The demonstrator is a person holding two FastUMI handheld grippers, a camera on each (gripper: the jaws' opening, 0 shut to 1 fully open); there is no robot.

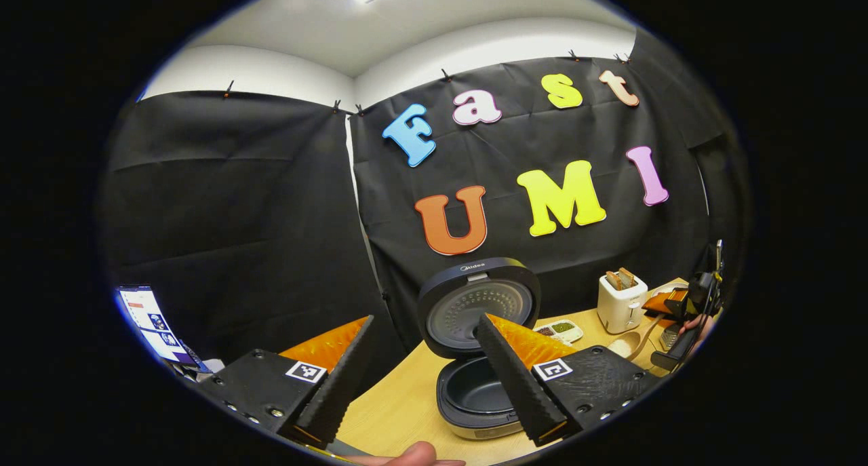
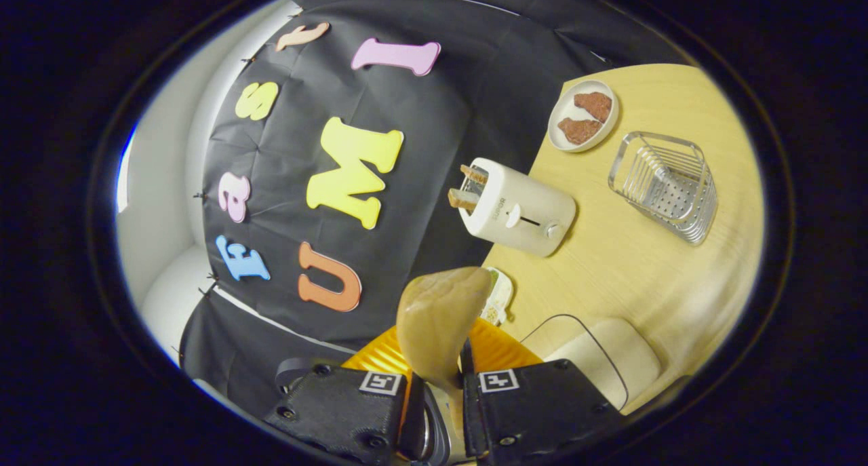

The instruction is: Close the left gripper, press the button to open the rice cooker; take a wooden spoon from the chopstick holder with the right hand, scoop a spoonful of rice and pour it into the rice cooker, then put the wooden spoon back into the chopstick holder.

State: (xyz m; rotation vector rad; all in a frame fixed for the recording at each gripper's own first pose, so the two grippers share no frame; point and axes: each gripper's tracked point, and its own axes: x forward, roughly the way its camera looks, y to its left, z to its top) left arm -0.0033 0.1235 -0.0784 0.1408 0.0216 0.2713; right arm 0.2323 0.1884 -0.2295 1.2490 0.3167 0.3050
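Observation:
The rice cooker [image 1: 475, 393] stands on the wooden table with its lid [image 1: 479, 304] swung up and the dark inner pot showing. My left gripper [image 1: 426, 322] hovers just in front of it, open, with nothing between its fingers. My right gripper [image 2: 437, 361] is shut on the handle of the wooden spoon [image 2: 441, 313], whose bowl sticks out ahead; whether it carries rice cannot be told. From the left gripper view, the right gripper [image 1: 688, 313] holds the spoon [image 1: 627, 344] at the far right. The wire chopstick holder [image 2: 668, 184] stands on the table.
A white toaster [image 2: 519, 208] with bread slices stands by the back cloth, seen also as the toaster [image 1: 620, 303]. Nearby are a plate of meat [image 2: 583, 117], a small divided dish [image 1: 559, 329], and a pale rounded object [image 2: 610, 361]. A screen [image 1: 152, 323] glows at the left.

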